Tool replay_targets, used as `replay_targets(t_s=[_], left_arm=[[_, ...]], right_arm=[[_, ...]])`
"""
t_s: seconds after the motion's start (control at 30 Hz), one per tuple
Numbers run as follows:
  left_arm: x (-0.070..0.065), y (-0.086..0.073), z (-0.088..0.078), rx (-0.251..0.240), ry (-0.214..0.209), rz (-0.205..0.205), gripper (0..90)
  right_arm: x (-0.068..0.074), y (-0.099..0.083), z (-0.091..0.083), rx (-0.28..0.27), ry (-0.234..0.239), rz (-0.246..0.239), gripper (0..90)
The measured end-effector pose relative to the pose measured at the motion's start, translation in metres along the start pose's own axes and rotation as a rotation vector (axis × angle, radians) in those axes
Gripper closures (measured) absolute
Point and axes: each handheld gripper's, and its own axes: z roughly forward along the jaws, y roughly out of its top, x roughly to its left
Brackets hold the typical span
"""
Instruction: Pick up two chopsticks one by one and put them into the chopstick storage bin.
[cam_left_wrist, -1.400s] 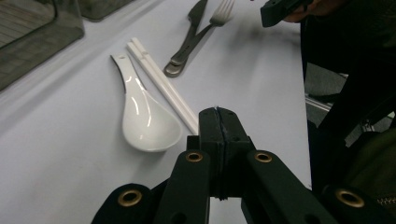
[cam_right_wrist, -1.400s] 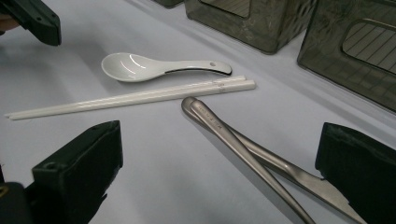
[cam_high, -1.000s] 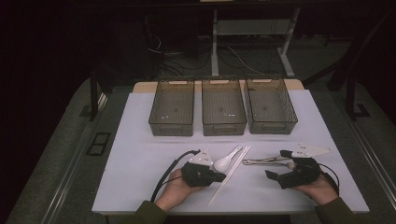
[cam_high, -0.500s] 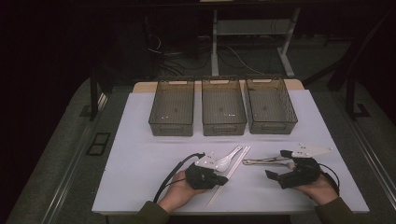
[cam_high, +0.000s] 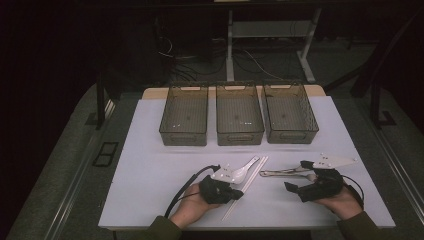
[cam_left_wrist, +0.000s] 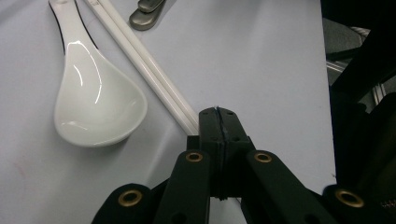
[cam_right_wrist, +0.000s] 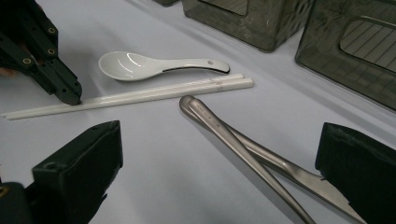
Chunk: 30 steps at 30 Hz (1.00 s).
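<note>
The left gripper (cam_high: 235, 194) is seen with its jaws pressed fully together, their tips set down against the white chopsticks (cam_left_wrist: 154, 77) about midway along the pair; whether the sticks are pinched between the jaws cannot be told. The chopsticks lie side by side on the white table (cam_high: 150, 170), their long axis running diagonally from the near edge, just beside the left hand (cam_high: 192, 207), up and away toward the grey bins (cam_high: 239, 120). Just beyond the closed tips, on the far-left side of the sticks, a white ceramic spoon (cam_left_wrist: 95, 100) is laid parallel to them, bowl up, its bowl nearest the tips and its handle pointing away.

The right gripper (cam_high: 300, 177) is held well apart from the left, jaws spread wide with nothing clamped. Two metal utensils (cam_right_wrist: 243, 144) lie between its jaws, handles pointing toward the left gripper.

Three grey bins stand in a row beyond both grippers. The table is surrounded by a dark room, with cables and a desk frame visible behind.
</note>
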Motion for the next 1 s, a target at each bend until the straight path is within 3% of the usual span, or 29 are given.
replay_targets(t_s=[0.4,0.63,0.87,1.0], left_arm=[[-0.001,0.0005,-0.0012,0.009,0.017,0.008,89.0],[0.0016,-0.0005,-0.0047,0.016,0.049,-0.001,89.0],[0.0005,-0.0002,-0.0073,0.001,0.042,-0.015,89.0],[-0.0018,0.0006,-0.0091,-0.016,0.018,-0.031,89.0]], right_arm=[[-0.0004,0.0001,-0.0002,0.001,-0.002,0.003,0.7],[-0.0005,0.0001,-0.0008,-0.001,-0.002,0.007,0.7],[-0.001,0.0001,-0.0011,-0.004,-0.003,0.005,0.7],[-0.0011,0.0,-0.0012,-0.003,-0.004,0.005,0.7]])
